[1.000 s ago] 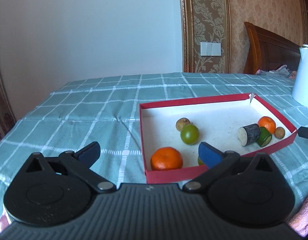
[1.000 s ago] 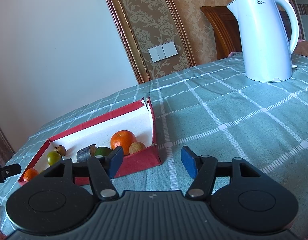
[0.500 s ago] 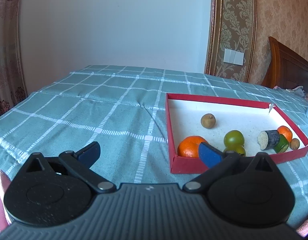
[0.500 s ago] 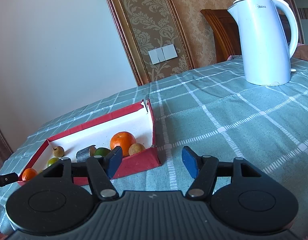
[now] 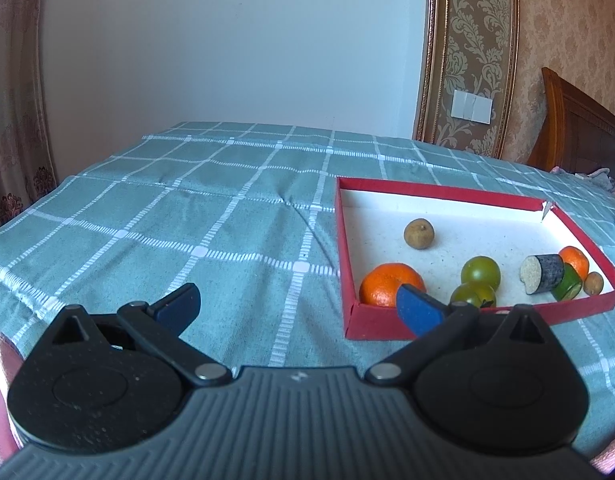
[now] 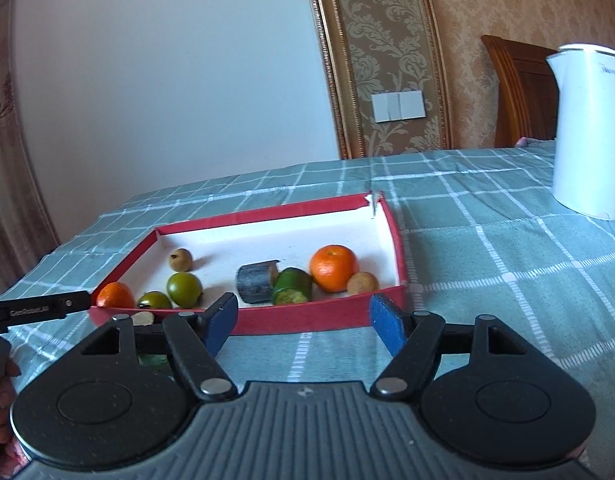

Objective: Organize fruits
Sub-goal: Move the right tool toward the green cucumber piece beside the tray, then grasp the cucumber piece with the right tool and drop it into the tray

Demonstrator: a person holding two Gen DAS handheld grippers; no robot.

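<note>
Right gripper (image 6: 303,322) opening, blue pads apart with nothing between them, hovering just short of the red tray (image 6: 393,236); left gripper (image 5: 295,306) spread wide and empty over the checked tablecloth (image 5: 187,220), beside the tray's near left corner. Inside the tray: two oranges (image 6: 334,268), two green fruits (image 6: 184,289), small brown ones (image 6: 180,260), a dark cut cylinder (image 6: 256,283) touching a green cut piece (image 6: 292,286). Further right a white kettle (image 6: 591,132), faint lettering near its rim too blurred to read, as is the small print on the left gripper's black finger.
</note>
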